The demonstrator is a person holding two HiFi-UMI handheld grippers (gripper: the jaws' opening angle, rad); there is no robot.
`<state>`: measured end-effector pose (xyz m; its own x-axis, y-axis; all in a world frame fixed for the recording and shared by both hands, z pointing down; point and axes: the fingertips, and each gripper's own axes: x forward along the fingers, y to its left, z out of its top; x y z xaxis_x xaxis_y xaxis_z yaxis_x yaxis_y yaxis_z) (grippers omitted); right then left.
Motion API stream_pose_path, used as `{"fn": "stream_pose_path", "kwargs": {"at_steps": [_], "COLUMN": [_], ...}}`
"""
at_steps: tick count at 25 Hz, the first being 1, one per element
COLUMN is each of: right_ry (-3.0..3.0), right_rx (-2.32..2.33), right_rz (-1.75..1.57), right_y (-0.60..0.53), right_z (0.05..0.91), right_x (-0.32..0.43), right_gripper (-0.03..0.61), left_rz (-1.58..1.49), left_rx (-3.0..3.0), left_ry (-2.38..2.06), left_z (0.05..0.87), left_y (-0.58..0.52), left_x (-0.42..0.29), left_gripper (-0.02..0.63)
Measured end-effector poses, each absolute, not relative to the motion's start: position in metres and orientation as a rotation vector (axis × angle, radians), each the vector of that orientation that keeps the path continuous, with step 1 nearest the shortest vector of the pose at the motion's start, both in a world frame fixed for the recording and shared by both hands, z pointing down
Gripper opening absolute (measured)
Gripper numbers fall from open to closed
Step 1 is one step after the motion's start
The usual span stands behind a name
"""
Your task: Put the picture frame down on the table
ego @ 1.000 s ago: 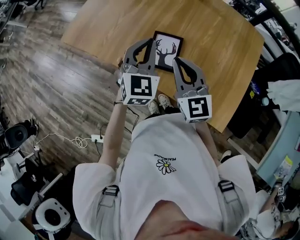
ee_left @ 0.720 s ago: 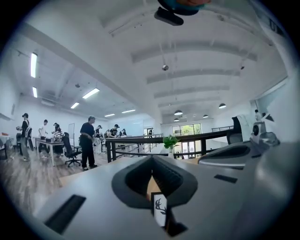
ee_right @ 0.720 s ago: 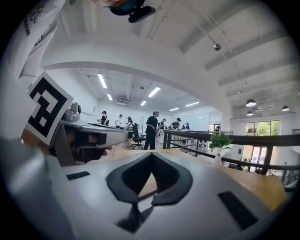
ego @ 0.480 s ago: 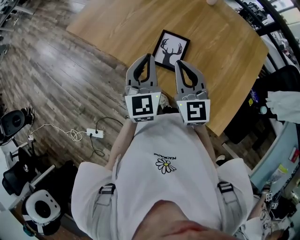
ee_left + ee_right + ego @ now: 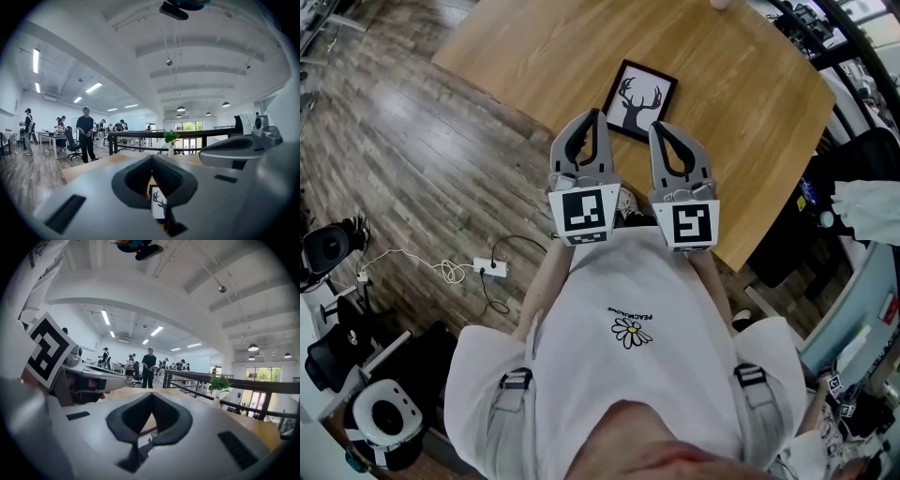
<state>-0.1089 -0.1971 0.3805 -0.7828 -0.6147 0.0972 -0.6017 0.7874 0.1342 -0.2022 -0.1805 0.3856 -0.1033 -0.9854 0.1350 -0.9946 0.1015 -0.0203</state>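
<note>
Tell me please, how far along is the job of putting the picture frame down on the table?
Done: the picture frame lies flat on the table, with the antler print facing up.
In hand: nothing. The left gripper and the right gripper are both shut and empty, held near the table's near edge, and neither grips the frame.
Left: nothing that I can see.
</note>
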Motion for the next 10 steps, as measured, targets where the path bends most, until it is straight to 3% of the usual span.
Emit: {"fn": "stream_pose_path", "kwargs": {"at_steps": [10], "right_ry": [-2.838], "right_rx": [0.961], "right_rz": [-0.149], "right_y": [-0.1972], "right_z": [0.3801], "right_x": [-0.1048], "right_gripper": [0.006], "left_rz": [0.169], "left_rx": [2.043], "left_ry": [-2.253], "left_z": [0.3888], "left_y": [-0.1824], "left_x": [-0.1969], "left_gripper": [0.016]}}
